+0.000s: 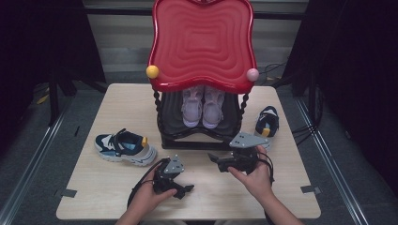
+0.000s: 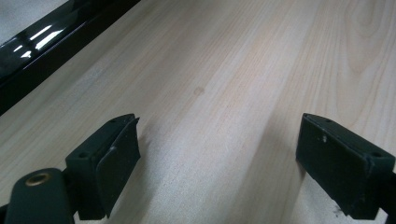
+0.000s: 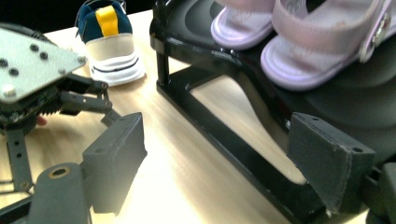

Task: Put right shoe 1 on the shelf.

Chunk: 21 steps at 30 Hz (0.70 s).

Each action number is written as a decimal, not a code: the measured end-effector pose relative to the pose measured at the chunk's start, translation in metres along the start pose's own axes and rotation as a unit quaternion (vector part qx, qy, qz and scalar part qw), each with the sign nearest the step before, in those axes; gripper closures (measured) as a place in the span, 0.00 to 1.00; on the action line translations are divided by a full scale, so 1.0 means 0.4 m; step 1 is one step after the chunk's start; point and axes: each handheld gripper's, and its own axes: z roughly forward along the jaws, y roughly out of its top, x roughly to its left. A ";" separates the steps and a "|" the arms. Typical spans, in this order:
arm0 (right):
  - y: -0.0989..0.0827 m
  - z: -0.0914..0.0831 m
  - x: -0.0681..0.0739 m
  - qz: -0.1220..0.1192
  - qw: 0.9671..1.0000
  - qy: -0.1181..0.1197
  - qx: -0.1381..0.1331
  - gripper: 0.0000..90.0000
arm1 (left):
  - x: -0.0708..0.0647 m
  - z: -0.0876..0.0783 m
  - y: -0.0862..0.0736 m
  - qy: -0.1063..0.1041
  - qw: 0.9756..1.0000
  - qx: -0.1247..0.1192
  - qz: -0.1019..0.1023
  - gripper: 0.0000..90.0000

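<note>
Nearest, left gripper (image 1: 185, 190) spread wide over bare table (image 1: 108, 197), gripping nothing. Just beyond, right gripper (image 1: 213, 159) also wide, empty, aimed at black rack (image 1: 187, 140). On its lower shelf, lilac sandals (image 1: 202, 110). Flanking, left sneaker (image 1: 125, 147), right sneaker (image 1: 267, 123).

My jaws are black. The bench (image 1: 117, 187) is pale wood grain. The rack's top tray (image 1: 202, 42) is glossy red with ripples; the sandals (image 1: 202, 108) are lilac, and the sneaker (image 1: 126, 147) is navy, white and yellow.
</note>
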 end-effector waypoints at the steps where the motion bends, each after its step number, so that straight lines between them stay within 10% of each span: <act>1: -0.005 -0.002 -0.002 0.001 1.000 -0.001 0.003 0.20 | 0.000 0.001 0.000 -0.001 1.000 -0.002 0.001 0.14; 21: -0.178 -0.001 -0.043 0.026 0.996 0.024 0.079 0.16 | 0.000 0.001 0.000 -0.001 1.000 -0.002 0.001 0.14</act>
